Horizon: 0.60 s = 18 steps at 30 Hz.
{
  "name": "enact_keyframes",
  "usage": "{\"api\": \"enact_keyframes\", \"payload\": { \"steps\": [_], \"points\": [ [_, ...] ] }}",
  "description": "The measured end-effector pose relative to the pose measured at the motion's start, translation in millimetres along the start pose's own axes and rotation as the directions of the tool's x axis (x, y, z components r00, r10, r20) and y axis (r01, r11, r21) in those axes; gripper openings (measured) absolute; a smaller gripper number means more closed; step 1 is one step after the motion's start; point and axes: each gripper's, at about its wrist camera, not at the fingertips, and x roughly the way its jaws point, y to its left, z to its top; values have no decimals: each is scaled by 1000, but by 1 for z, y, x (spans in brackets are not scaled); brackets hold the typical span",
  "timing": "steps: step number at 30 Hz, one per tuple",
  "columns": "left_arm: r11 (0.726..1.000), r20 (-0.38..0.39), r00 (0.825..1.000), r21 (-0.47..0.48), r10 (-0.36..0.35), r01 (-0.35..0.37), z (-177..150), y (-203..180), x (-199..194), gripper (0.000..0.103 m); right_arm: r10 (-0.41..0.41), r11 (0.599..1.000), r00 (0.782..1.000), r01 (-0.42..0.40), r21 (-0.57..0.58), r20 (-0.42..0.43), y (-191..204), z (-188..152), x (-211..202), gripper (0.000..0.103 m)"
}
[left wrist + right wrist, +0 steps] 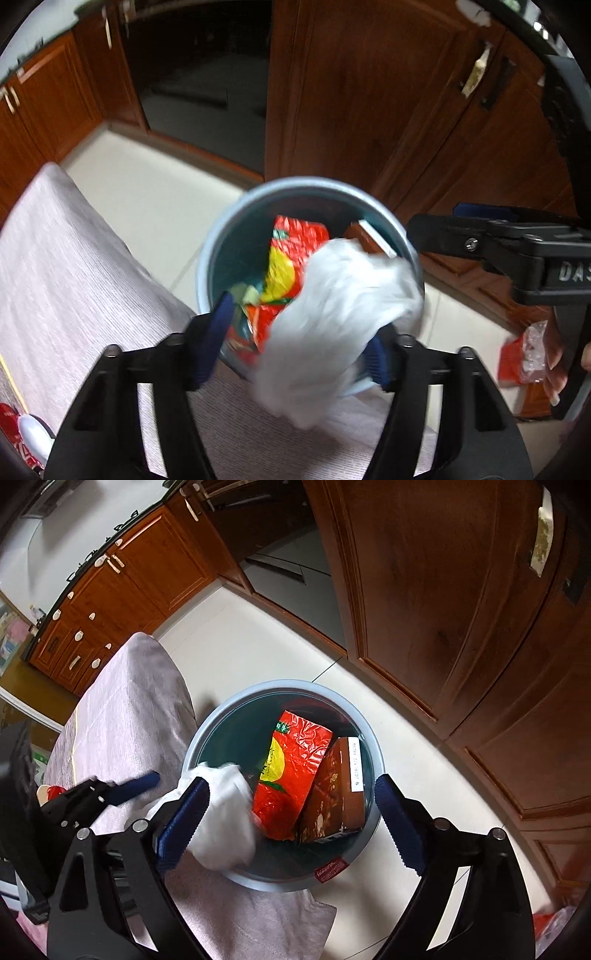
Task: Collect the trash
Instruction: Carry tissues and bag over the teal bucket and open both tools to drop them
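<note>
We see the blue bin (207, 738) on the floor just beside the cloth-covered worktop (125, 716). Above its rim, our left tool (295, 332) gapes around the white wad (332, 314), letting it fall; our right tool (288, 819) spreads wide, empty.

Pale pink ribbed cloth (122, 716) is covering a table's edge and draping down toward cream floor tiles (258, 627); reddish wooden cabinets (155, 565) with pale handles are lining the far wall, a tall brown wooden door (443, 590) standing at right
</note>
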Motion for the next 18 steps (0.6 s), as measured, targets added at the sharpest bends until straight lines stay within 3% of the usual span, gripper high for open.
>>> {"api": "enact_keyframes", "payload": {
  "steps": [4,7,9,18],
  "points": [
    [1000,-1,1000,-4,2,-2,-2,-4,-3,83,-8,1000,1000,8,-13,5,3,-2,-2,87],
    [999,10,999,-2,46,-46,0,-4,-1,95,-9,1000,1000,9,-10,6,4,-2,-4,87],
    [995,3,995,15,95,-95,3,-5,4,95,-16,1000,1000,16,-13,11,4,-3,-6,87],
    [992,-72,990,31,122,-120,-4,-4,18,95,-38,999,999,38,1,-13,0,-5,0,87]
  ]
}}
